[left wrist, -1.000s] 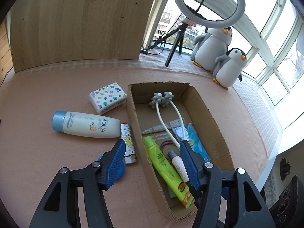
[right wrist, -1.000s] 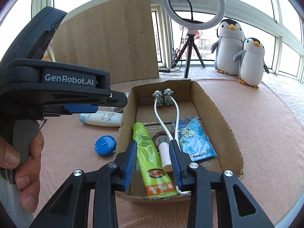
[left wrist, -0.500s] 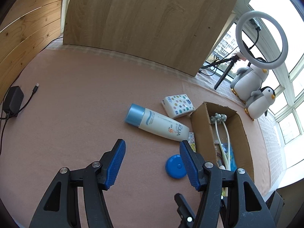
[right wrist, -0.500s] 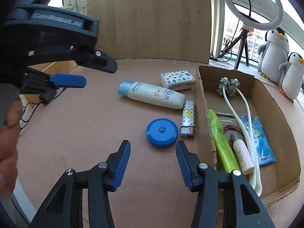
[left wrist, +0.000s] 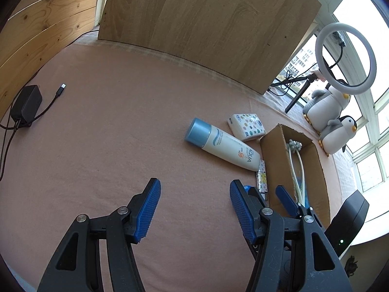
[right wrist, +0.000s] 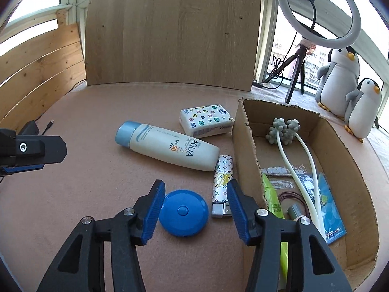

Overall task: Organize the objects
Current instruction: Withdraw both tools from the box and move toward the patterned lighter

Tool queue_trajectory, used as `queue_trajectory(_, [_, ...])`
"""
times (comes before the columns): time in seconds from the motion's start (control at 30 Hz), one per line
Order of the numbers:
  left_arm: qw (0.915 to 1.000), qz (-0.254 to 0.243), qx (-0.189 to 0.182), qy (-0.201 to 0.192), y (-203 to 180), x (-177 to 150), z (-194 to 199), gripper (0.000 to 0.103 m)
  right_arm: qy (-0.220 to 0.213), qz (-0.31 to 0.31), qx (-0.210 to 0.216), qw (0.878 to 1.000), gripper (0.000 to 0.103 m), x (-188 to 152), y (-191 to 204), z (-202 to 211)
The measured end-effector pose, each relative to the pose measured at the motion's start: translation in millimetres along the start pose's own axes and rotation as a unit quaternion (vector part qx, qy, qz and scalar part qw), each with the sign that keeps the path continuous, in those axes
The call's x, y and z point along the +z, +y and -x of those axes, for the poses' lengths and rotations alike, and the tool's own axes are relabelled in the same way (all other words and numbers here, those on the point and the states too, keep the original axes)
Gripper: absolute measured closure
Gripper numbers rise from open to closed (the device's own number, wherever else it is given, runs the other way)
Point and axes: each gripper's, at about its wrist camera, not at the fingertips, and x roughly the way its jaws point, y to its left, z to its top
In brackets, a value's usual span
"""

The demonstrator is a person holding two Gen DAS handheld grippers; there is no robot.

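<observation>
The right gripper [right wrist: 193, 209], jaws apart, straddles a blue round tape measure [right wrist: 183, 213] on the pink tabletop [right wrist: 85, 182], just beside a patterned lighter [right wrist: 222, 186] by the cardboard box [right wrist: 245, 146] wall. The left gripper [left wrist: 194, 209], jaws spread and empty, hangs over bare cloth.

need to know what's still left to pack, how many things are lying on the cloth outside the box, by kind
sunscreen bottle: 1
tissue pack: 1
lighter: 1
blue round tape measure: 1
total: 4 outside the cardboard box
</observation>
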Motion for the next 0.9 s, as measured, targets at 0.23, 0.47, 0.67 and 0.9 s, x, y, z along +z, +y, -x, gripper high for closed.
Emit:
queue_trajectory(0.23, [1.0000, 0.001, 0.000, 0.005, 1.4, 0.3, -5.0, 0.040, -0.008, -0.004, -0.019, 1.000, 0.054, 3.2, -12.5, -7.6])
queue_trajectory(0.47, [1.0000, 0.000, -0.002, 0.007, -1.0, 1.7, -7.4, 0.040, -0.009, -0.020, -0.039, 0.999, 0.054, 11.6, -34.3, -17.0])
queue_trajectory(0.67, [1.0000, 0.006, 0.000, 0.007, 3.2, 3.4, -8.3, 0.040, -0.003, -0.029, -0.032, 0.999, 0.054, 14.1, -41.0, -14.3])
queue_trajectory(0.9, [0.9999, 0.014, -0.001, 0.002, 9.7, 3.4, -7.8, 0.040, 0.020, 0.004, 0.024, 1.000, 0.054, -6.6, -12.8, -0.7])
